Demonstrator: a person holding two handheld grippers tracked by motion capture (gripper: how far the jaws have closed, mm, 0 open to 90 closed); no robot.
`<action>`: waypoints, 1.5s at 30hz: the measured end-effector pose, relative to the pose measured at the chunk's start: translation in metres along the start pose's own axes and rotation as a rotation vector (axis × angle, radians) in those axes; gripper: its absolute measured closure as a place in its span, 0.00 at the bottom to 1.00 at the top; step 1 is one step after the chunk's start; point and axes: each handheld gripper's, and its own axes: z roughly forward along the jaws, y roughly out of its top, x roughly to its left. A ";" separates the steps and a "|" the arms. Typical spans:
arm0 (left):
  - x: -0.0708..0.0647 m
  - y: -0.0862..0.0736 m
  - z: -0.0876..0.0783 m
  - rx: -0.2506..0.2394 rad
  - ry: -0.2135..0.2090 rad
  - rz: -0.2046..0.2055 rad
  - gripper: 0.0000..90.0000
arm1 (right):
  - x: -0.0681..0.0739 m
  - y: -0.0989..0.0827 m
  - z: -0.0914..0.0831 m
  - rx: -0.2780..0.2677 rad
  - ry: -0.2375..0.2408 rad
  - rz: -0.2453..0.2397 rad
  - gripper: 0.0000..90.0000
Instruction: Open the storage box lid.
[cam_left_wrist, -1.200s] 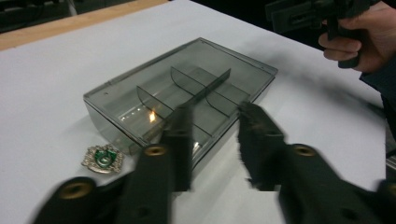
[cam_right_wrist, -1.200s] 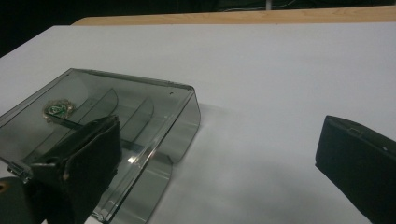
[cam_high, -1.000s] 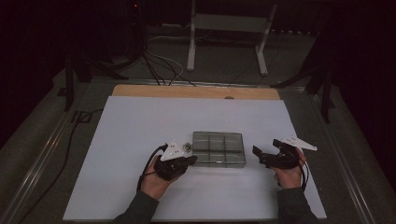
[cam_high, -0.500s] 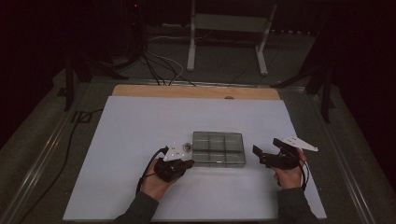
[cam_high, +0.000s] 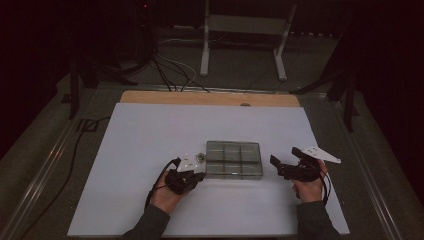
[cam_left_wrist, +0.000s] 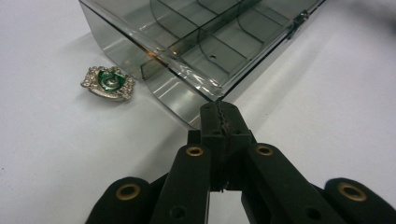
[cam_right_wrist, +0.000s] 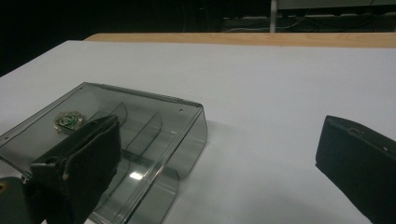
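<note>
A smoky clear compartment box lies on the white table top. A small silver and green brooch rests on the table just off the box's left end. In the left gripper view the brooch sits left of the box. My left gripper is shut with nothing in it, its tips right at the box's near left corner. In the high view the left gripper sits below the brooch. My right gripper stands open by the box's right end. From the right gripper, the box lies ahead left, the brooch seen through it.
A wooden strip edges the far side of the table. Beyond it stand a metal stand and cables on the dark floor. White surface stretches to the left of, right of and beyond the box.
The left gripper has shifted slightly toward the near edge of the table. The right gripper and the box have stayed put.
</note>
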 end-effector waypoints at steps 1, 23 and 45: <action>0.000 0.000 0.000 0.000 0.001 0.002 1.00 | 0.000 0.000 0.000 -0.001 0.002 0.000 0.00; -0.005 0.002 0.002 -0.039 0.007 0.006 1.00 | 0.006 0.000 0.001 -0.088 0.088 -0.100 0.01; -0.004 0.034 -0.002 -0.138 0.037 -0.061 1.00 | 0.039 0.017 0.006 -0.008 0.168 -0.234 0.01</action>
